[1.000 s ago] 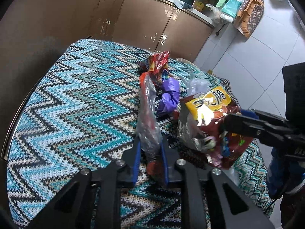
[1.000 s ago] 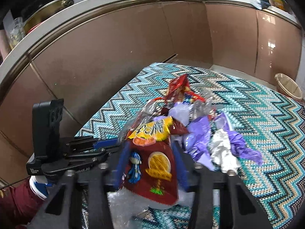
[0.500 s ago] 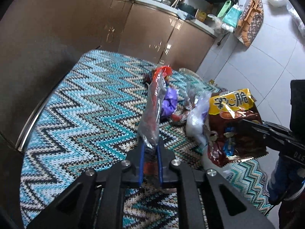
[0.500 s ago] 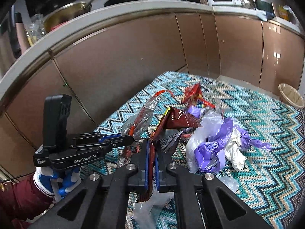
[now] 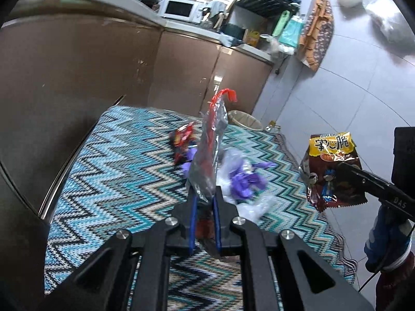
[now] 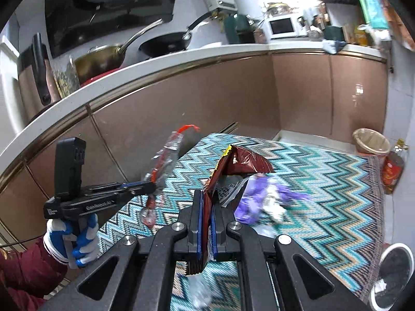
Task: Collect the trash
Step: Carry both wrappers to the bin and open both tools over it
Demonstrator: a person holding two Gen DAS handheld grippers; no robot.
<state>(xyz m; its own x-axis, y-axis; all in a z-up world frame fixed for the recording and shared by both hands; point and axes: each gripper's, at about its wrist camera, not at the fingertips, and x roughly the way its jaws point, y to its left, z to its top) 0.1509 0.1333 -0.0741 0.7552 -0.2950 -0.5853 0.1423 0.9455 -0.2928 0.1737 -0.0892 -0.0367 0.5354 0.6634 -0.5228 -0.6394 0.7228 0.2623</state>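
My left gripper [image 5: 205, 199] is shut on a clear plastic wrapper with a red strip [image 5: 207, 155] and holds it up above the zigzag rug [image 5: 116, 171]; it also shows in the right wrist view [image 6: 163, 163]. My right gripper [image 6: 206, 202] is shut on a dark red snack bag [image 6: 233, 165], lifted off the rug; the bag shows at the right of the left wrist view [image 5: 332, 173]. Purple and white crumpled wrappers [image 5: 243, 178] and a small red wrapper [image 5: 182, 140] lie on the rug.
Brown kitchen cabinets [image 6: 207, 98] curve along the rug's far side. A round wastebasket [image 6: 371, 141] and a red bottle [image 6: 393, 171] stand at the rug's far corner. A white-rimmed bin with a dark inside [image 6: 394, 267] sits at the near right. White tiled floor [image 5: 337, 90] lies to the right.
Both grippers have risen higher with their wrappers. The snack bag and the clear wrapper hang farther above the rug, and the pile of purple wrappers stays below.
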